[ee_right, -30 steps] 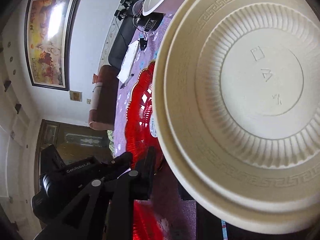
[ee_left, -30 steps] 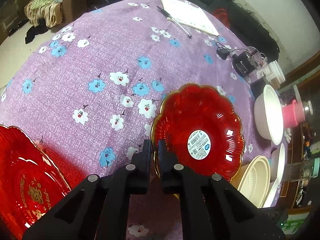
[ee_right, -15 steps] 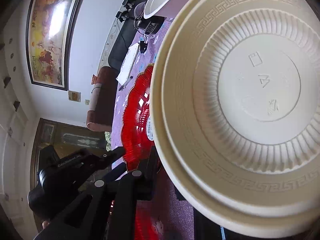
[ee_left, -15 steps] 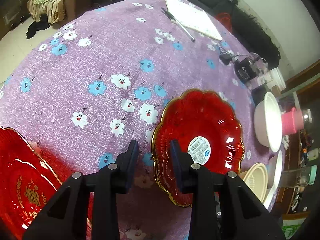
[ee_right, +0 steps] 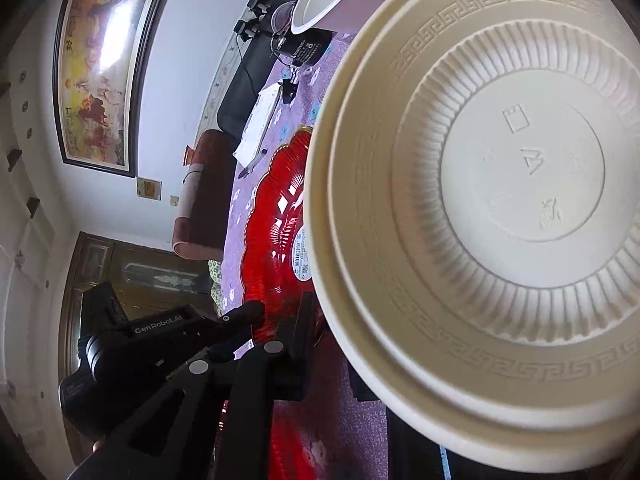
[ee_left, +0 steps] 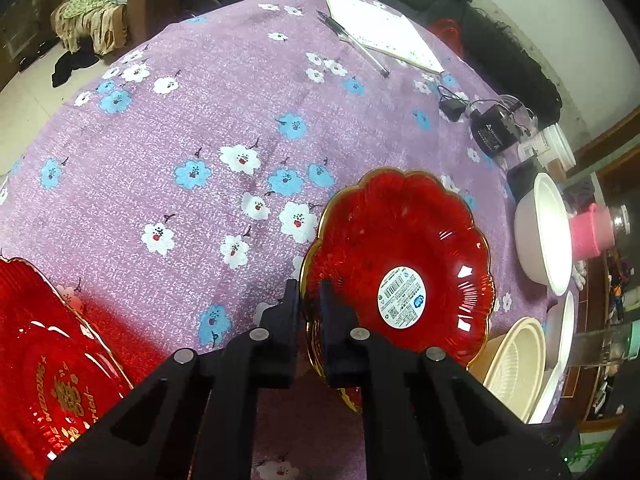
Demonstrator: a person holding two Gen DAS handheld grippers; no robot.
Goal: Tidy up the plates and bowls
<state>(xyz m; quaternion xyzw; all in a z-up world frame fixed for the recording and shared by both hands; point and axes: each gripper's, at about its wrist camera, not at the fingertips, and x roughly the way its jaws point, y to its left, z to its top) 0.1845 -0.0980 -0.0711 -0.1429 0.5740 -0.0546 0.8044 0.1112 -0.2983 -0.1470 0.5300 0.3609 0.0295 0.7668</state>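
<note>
A red scalloped plate [ee_left: 400, 256] with a gold rim and a round barcode sticker lies on the purple flowered tablecloth [ee_left: 200, 128]. My left gripper [ee_left: 310, 304] is shut on its near rim. The right wrist view shows that plate [ee_right: 276, 232] edge-on, with the left gripper's black body [ee_right: 160, 340] beside it. A cream ribbed bowl [ee_right: 500, 216] fills that view, underside toward the camera. My right gripper [ee_right: 332, 344] is shut on its rim, one finger hidden behind it. The left wrist view has the cream bowl [ee_left: 516, 364] at the lower right.
A second red plate with gold lettering [ee_left: 48, 380] sits at the lower left. A white bowl [ee_left: 544, 232], a pink cup [ee_left: 588, 232] and a black charger [ee_left: 492, 132] crowd the right table edge. A notebook [ee_left: 380, 32] and a pen [ee_left: 356, 44] lie at the far side.
The left gripper was shut on the red plate's rim, opened around it half a second ago, and has shut on it again. The cream bowl has barely shifted in the right gripper.
</note>
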